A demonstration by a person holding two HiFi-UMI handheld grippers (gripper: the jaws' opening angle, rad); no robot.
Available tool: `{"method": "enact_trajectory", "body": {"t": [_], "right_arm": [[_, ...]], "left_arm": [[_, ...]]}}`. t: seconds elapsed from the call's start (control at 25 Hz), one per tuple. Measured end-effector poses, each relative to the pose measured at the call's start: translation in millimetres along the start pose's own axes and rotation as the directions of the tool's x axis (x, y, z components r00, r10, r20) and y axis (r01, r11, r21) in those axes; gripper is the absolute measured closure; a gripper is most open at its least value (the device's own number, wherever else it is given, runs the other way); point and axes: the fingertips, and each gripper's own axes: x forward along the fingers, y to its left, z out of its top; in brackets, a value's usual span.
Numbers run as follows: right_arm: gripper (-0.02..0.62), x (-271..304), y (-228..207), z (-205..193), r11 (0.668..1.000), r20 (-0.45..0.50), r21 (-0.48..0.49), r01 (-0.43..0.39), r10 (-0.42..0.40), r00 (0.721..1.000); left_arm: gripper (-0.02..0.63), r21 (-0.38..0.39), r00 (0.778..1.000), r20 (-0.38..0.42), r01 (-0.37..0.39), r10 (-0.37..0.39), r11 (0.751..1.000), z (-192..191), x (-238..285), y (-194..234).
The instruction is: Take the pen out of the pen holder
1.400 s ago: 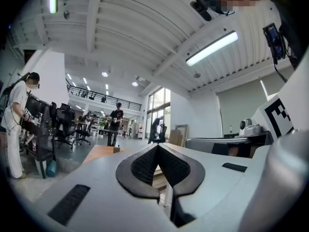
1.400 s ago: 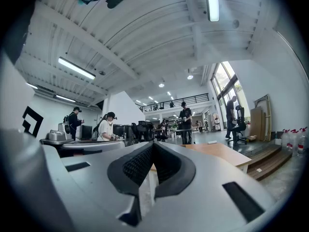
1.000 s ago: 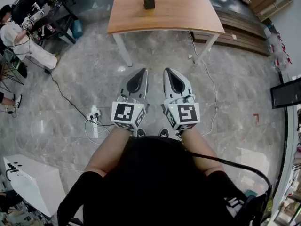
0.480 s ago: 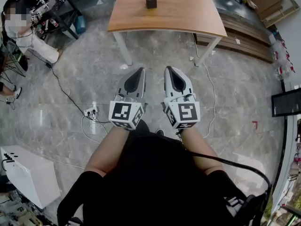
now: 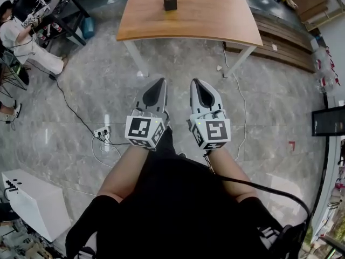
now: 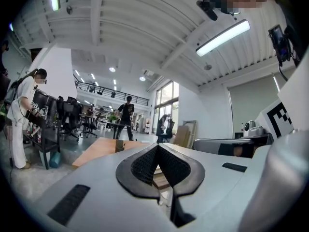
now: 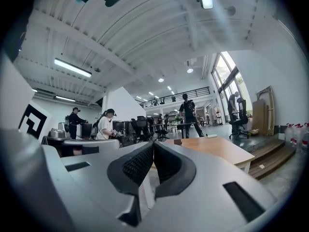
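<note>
A dark pen holder (image 5: pixel 170 0) with a pen in it stands on the wooden table (image 5: pixel 205 20) far ahead at the top of the head view. My left gripper (image 5: pixel 160 81) and right gripper (image 5: pixel 195 82) are held side by side close to the body, over the floor and well short of the table. Both are shut with nothing between the jaws. In the left gripper view the left gripper (image 6: pixel 157 146) points toward the table (image 6: pixel 96 151) and the small pen holder (image 6: pixel 119 146). The right gripper (image 7: pixel 152 143) also faces the table (image 7: pixel 217 149), with the pen holder (image 7: pixel 177 142) just above its jaws.
Grey stone floor lies between me and the table. A power strip (image 5: pixel 104 133) with cables is on the floor at left, and a white cabinet (image 5: pixel 32 204) sits lower left. A person (image 5: pixel 24 42) works at the far left. Wooden steps (image 5: pixel 280 36) run along the right.
The table looks slightly larger and nearer in the head view. Both grippers stay shut and in the same pose in front of the body.
</note>
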Motion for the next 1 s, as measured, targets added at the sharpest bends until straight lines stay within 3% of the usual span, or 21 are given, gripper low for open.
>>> {"method": "enact_trajectory", "body": {"t": [0.36,0.72,1.0], "right_arm": [[0.581,138.5,-24.7,-29.8,1.0,-0.087,-0.009,-0.011,0.01,0.996],[0.581,283.6,-45.3,-15.0,0.999,-0.093,-0.033,0.038,-0.041,0.995],[0.581,347.1,-67.6,-6.2,0.996,-0.091,-0.023,0.082,-0.084,0.992]], "left_arm": [[0.606,-0.061,0.998,-0.044,0.034,-0.036,0.998,-20.8,122.5,91.6],[0.606,-0.023,0.996,-0.038,0.084,-0.085,0.996,2.4,220.2,184.5],[0.606,-0.028,0.994,-0.061,0.095,-0.096,0.995,4.5,264.6,223.5]]}}
